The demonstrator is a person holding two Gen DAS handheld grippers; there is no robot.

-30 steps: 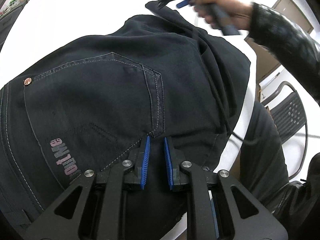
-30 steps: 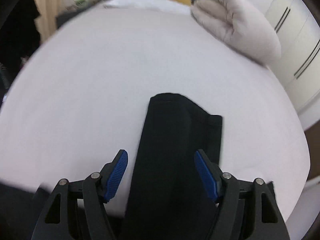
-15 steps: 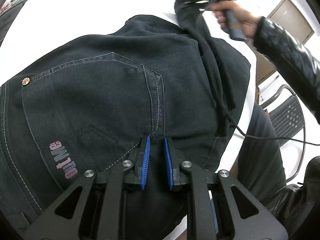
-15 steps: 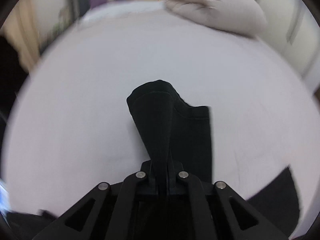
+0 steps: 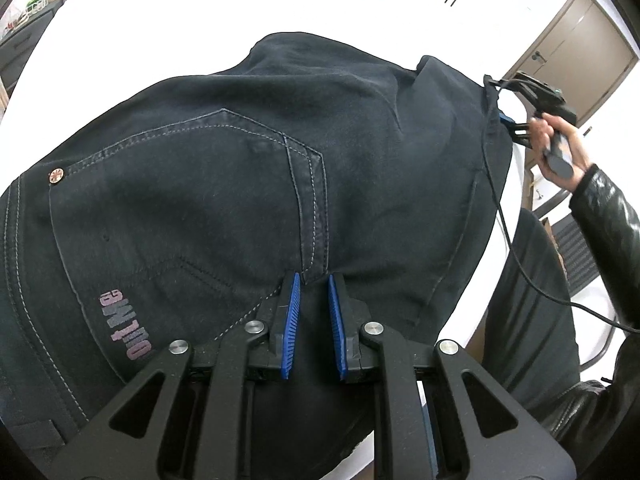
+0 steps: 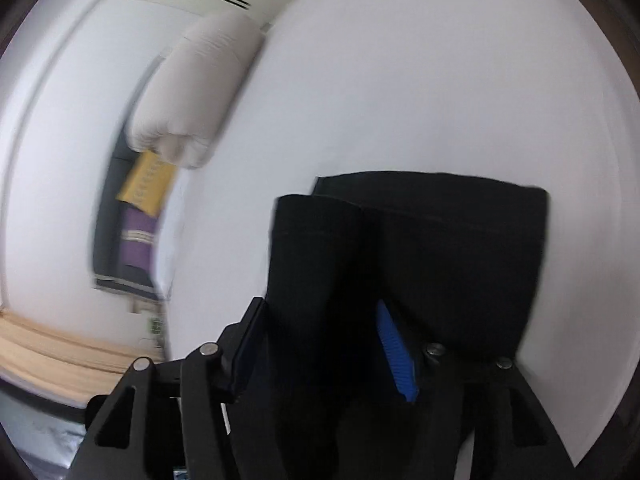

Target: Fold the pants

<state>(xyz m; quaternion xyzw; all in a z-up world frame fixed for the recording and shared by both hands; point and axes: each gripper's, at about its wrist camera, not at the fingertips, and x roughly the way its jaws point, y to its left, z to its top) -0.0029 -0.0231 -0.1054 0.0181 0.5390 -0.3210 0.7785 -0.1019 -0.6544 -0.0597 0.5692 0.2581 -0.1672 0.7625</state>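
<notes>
Black jeans [image 5: 240, 168] lie on a white bed [image 5: 168, 20], back pocket up. My left gripper [image 5: 312, 312] rests on the seat below the pocket corner, its blue pads a small gap apart around a fold of denim. My right gripper [image 5: 516, 124], at the right edge of the left wrist view, holds the leg end over the seat. In the right wrist view the gripper [image 6: 320, 344] stands with jaws apart and the black leg cuff [image 6: 320, 248] draped between them; one blue pad [image 6: 394, 352] shows. The view is rolled sideways and blurred.
A white rolled duvet [image 6: 200, 88] lies at the head of the bed, with yellow and purple cushions [image 6: 144, 200] beyond. A wooden door [image 5: 576, 44] and a chair stand off the bed's right side. My cable [image 5: 520, 256] hangs across the right.
My right gripper shut on the leg end, carried it from the far side of the bed back over the seat, rolled sideways, and its jaws now stand apart. My left gripper stayed put.
</notes>
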